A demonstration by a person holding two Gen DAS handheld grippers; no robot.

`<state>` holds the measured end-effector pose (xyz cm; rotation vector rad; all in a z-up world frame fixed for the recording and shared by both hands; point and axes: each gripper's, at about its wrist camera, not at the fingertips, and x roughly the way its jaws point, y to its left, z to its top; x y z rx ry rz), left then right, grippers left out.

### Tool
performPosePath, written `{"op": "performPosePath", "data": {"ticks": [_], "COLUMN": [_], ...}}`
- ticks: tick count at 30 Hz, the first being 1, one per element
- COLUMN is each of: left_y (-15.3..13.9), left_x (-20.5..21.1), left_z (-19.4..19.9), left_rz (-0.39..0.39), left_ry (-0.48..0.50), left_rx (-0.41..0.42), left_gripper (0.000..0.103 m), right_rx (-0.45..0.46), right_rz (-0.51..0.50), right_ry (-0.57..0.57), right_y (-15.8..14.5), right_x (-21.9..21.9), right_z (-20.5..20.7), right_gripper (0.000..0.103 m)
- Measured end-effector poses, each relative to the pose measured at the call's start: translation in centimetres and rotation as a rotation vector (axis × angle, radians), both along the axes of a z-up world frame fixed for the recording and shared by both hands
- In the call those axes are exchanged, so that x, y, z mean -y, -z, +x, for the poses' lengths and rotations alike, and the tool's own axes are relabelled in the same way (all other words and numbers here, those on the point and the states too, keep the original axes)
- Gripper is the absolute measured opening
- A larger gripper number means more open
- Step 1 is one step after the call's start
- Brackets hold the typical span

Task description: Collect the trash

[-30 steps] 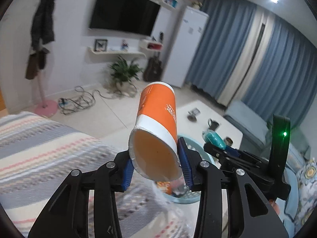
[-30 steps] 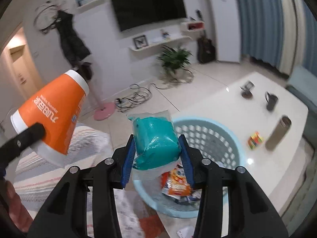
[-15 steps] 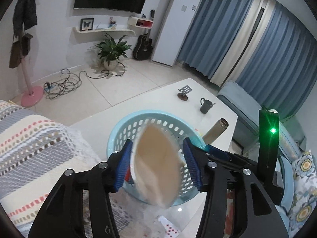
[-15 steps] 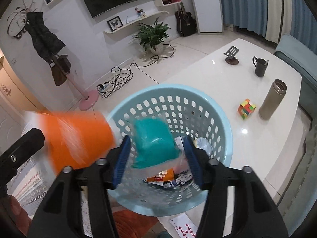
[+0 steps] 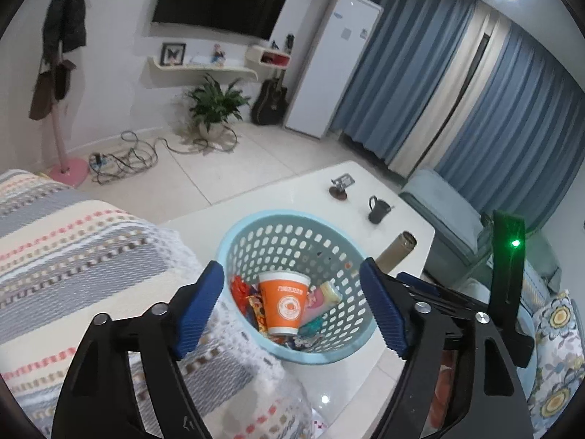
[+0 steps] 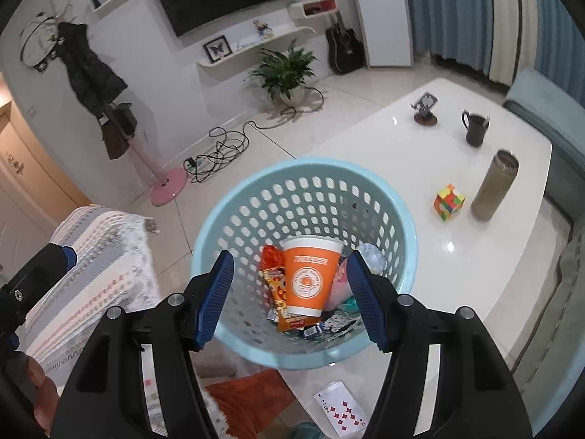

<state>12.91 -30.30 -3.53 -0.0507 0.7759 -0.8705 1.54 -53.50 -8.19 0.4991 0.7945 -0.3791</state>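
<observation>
We have both tools above the pale blue basket (image 6: 307, 172), which stands on the white table (image 6: 475, 256) against the striped blanket (image 5: 73, 256). The left hand-held gripper (image 5: 292, 307) is spread wide and holds nothing; the right hand-held gripper (image 6: 290, 292) is likewise wide and empty. The orange paper cup (image 6: 310, 280) sits upright inside the basket among snack wrappers (image 6: 279, 292), with a teal packet (image 6: 351, 304) just showing at its side.

The step in hand, as we judge it, is to clear out and go for the next piece of trash. To do it well we should lift straight up so the open fingers do not catch the rim and tip the basket, then look for loose litter; the playing card (image 6: 340, 411) near the table edge seems a likely candidate, though we cannot be sure it counts as trash.

The cup carries a white circular logo and a line of white lettering under its rim, too small for us to read
</observation>
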Motion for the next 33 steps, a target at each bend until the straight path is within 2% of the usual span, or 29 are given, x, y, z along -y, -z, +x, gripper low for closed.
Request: {"op": "performPosePath", "data": {"ticks": [3,10,13,16,18,22,25,29,33], "left_y": [-1.1,-3.0,-3.1,-3.4,-3.6,-3.9,-3.5,-2.7,-2.0], "left_x": [-2.0,-8.4,-10.6,-12.4,-13.2,-14.3,-14.6,-14.6,-15.2], "left_z": [-1.5,-5.8,-7.2,-8.5,-9.1,-9.3,-9.3,-9.0,-8.8], "left_rz": [-0.009,0.019,0.033,0.041,0.034,0.016,0.015,0.008,-0.018], "left_ry": [-0.022,-0.149,-0.224,-0.275,-0.297,-0.348,-0.369,-0.397,-0.412], "left_rx": [0.056,0.252,0.323,0.37,0.395,0.454,0.483,0.483,0.445], "left_gripper": [0.082,0.089,0.091,0.092,0.094,0.095,0.095,0.095,0.095], "right_rx": [0.036,0.161,0.222,0.322,0.358,0.397,0.381,0.376,0.358], "right_rz": [-0.042,-0.118,-0.196,-0.279,-0.323,-0.379,-0.428,-0.46,-0.459], "right_ry": [-0.033,-0.101,-0.09,-0.084,-0.064,-0.029,0.006,0.04,0.067], "right_y": [-2.1,-5.7,-7.1,-8.8,-9.4,-9.9,-9.5,-8.8,-7.6], "right_x": [-2.3,-8.3,-10.8,-13.3,-14.3,-15.7,-16.4,-16.5,-16.4], "right_z": [-0.7,-2.5,-3.4,-4.7,-5.3,-6.1,-6.4,-7.2,-7.9], "right_gripper": [0.07,0.072,0.072,0.074,0.08,0.08,0.081,0.083,0.085]}}
